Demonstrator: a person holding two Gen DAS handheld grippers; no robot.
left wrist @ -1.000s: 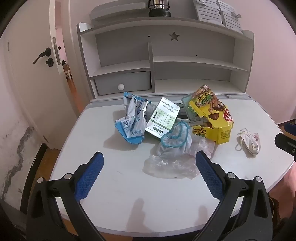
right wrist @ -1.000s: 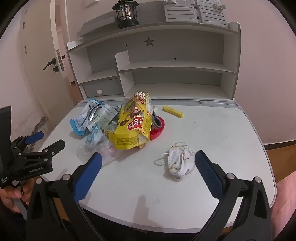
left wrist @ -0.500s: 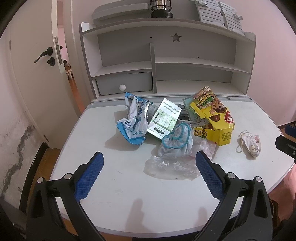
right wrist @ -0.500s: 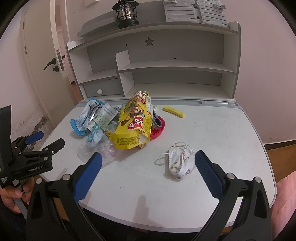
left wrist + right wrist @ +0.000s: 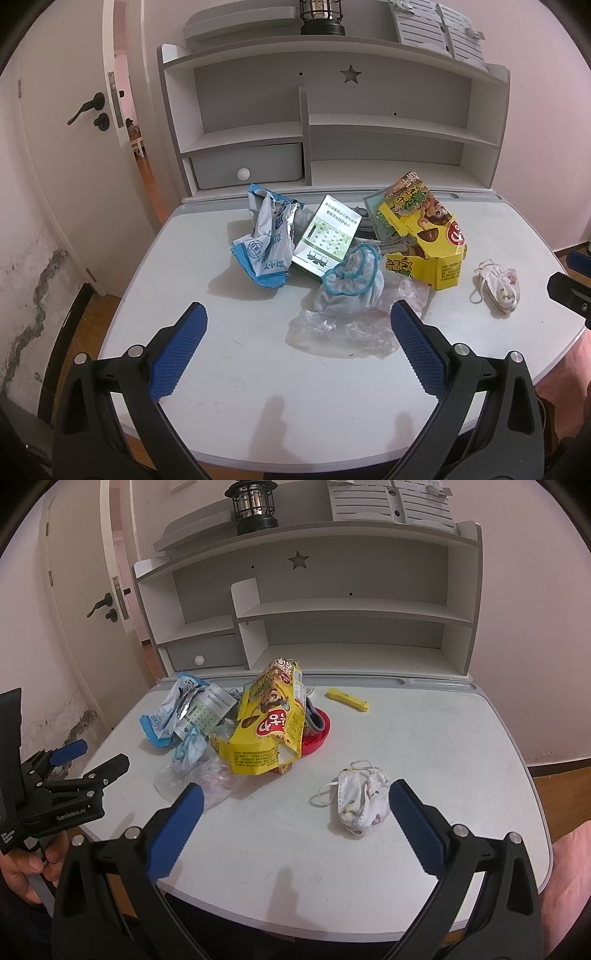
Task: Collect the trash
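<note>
Two claws, both spread wide and empty, hover over the near edge of a white tabletop [image 5: 229, 354] as I look at the litter. I count one yellow snack box [image 5: 424, 236], one blue-and-white foil wrapper [image 5: 264, 243], one green-printed leaflet [image 5: 327, 236], one blue-trimmed crumpled cover [image 5: 351, 282], one sheet of clear plastic film [image 5: 340, 330], one used face mask [image 5: 364, 799], one red dish [image 5: 317, 733] and one yellow stick [image 5: 349, 699].

From my left claw [image 5: 297, 349], the film lies at 12 o'clock, just ahead between the fingers, with the crumpled cover beyond it; the wrapper sits at 11 o'clock, the snack box at 1 o'clock and the mask well off at 2 o'clock.

From my right claw [image 5: 295, 823], the mask lies at 1 o'clock, just beside the right finger's tip, apart from the heap; the snack box stands at 12 o'clock, leaning against the red dish, and the yellow stick lies far back at 12 o'clock.
</note>
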